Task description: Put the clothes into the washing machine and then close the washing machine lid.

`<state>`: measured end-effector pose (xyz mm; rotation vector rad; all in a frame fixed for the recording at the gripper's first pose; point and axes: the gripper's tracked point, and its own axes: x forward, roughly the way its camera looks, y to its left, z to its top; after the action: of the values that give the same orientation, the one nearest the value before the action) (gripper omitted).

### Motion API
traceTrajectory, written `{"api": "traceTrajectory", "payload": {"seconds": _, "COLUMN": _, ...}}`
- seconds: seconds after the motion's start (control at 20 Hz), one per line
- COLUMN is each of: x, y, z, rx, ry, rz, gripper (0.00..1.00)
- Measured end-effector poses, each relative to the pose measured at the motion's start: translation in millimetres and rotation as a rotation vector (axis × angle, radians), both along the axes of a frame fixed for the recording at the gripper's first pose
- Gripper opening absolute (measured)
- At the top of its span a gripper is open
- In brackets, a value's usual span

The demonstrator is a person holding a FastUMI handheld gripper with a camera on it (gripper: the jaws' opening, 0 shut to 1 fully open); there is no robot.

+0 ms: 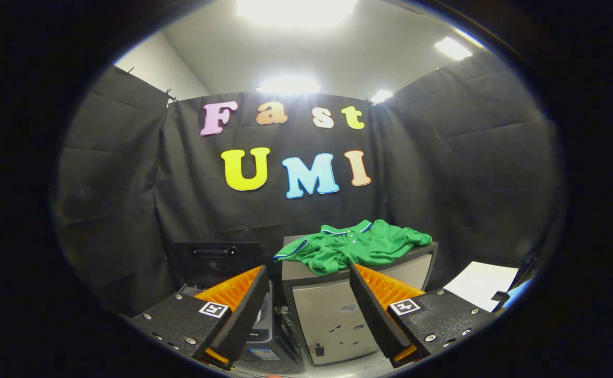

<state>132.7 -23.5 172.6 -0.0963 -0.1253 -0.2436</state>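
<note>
Black-draped booth; green shirt heaped on grey cabinet, long axis left-right, just beyond and slightly right of gripper, fingers apart, empty; washing machine, lid raised, far left

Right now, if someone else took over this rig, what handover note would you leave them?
Gripper: open, holding nothing, fingers spread apart and pointing toward the booth's back wall.
Crumpled green polo shirt: lies on top of the grey boxy cabinet, beyond the fingers, untouched.
Washing machine: low down beside the cabinet, with its dark lid standing open behind one finger.
Done: nothing yet.
Left: grasp the shirt, drop it into the machine, close the lid.
</note>
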Motion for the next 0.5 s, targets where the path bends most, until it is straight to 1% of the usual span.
{"api": "traceTrajectory", "payload": {"seconds": 0.25, "x": 42.1, "y": -30.4, "z": 38.9, "rx": 0.019, "ry": -0.004, "rz": -0.032, "gripper": 0.96}}
{"api": "traceTrajectory", "payload": {"seconds": 0.35, "x": 58.2, "y": -50.8, "z": 46.6, "rx": 0.028, "ry": 0.010, "rz": -0.051, "gripper": 0.96}}
{"api": "traceTrajectory", "payload": {"seconds": 0.5, "x": 83.6, "y": -77.3, "z": 54.0, "rx": 0.035, "ry": 0.046, "rz": -0.059, "gripper": 0.96}}
